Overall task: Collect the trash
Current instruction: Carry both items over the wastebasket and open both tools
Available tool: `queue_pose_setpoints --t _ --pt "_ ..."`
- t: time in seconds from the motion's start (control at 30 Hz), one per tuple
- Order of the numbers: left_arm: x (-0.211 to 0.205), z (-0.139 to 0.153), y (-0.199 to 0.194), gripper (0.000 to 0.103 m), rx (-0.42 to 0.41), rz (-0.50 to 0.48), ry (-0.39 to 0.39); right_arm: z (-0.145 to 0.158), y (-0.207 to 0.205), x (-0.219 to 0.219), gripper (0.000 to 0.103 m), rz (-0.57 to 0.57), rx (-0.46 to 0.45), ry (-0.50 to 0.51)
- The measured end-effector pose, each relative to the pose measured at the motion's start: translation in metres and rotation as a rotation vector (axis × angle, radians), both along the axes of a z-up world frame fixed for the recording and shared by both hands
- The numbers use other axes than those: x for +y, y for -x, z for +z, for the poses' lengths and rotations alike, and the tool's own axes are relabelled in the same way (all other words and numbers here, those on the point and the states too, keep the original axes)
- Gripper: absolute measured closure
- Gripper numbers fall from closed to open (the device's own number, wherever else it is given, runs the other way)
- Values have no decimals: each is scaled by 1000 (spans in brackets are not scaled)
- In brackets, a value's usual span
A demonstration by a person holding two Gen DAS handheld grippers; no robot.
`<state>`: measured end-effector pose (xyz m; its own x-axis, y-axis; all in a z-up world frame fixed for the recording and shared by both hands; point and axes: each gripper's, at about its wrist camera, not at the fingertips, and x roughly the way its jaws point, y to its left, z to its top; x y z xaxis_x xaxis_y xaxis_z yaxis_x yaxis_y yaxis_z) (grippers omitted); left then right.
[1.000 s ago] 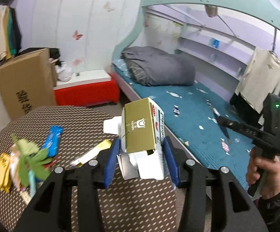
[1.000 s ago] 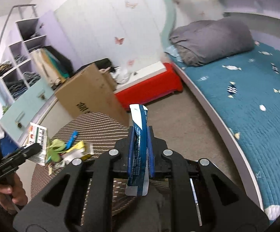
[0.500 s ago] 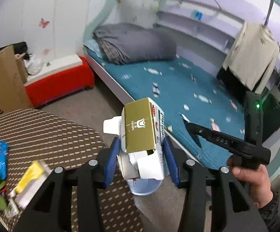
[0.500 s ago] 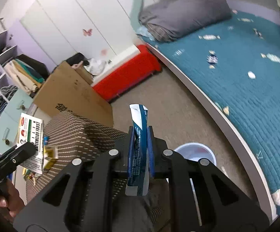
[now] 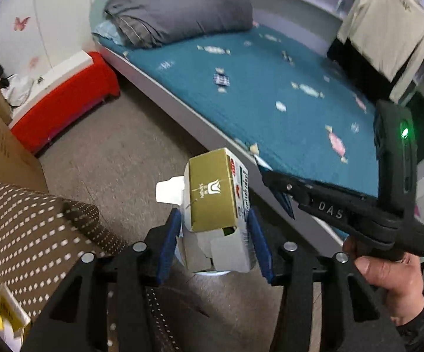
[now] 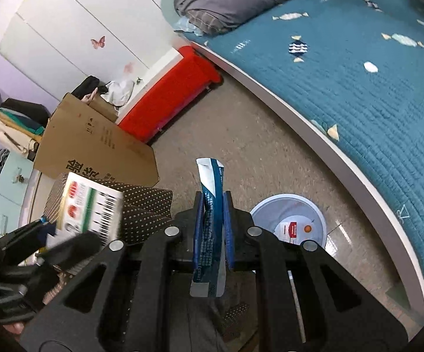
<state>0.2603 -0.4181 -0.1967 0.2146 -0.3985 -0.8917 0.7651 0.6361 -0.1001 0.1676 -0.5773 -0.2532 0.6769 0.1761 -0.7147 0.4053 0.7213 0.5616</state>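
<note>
We have both pieces of trash in hand and the white bin [image 6: 289, 223] on the floor by the bed [image 6: 358, 73] waiting below. Our left gripper [image 5: 215, 242] has its fingers [image 5: 169, 242] opening around the gold-and-white carton [image 5: 216, 205], and a gap already shows on either side, so the carton looks to be coming loose. To do this drop well, we judge that the carton should sit squarely over the bin's mouth before the fingers spread fully; from the left wrist view only a sliver of pale rim peeks out under the carton, which suggests we are about above it.

Our right gripper [image 6: 213, 231] has its fingers pressed together on a blue-and-white wrapper [image 6: 210, 220], pinching it upright just beside the bin. It should probably wait until the carton is clear.

The carton is torn open at its near end, flaps splayed, with a red-and-green printed side and a barcode. The wrapper is thin, creased and folded lengthwise. The dotted worktop [image 5: 30, 231] lies to the left.
</note>
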Motion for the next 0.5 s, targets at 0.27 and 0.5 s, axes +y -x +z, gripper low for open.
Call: queue_pose_setpoints --t 0.27,0.5 --pt "18 9 -9 9 -37 81 18 -23 9 -5 32 -44 53 -59" --pt "48 45 -1 9 -131 133 86 -10 19 5 6 -62 77 -15"
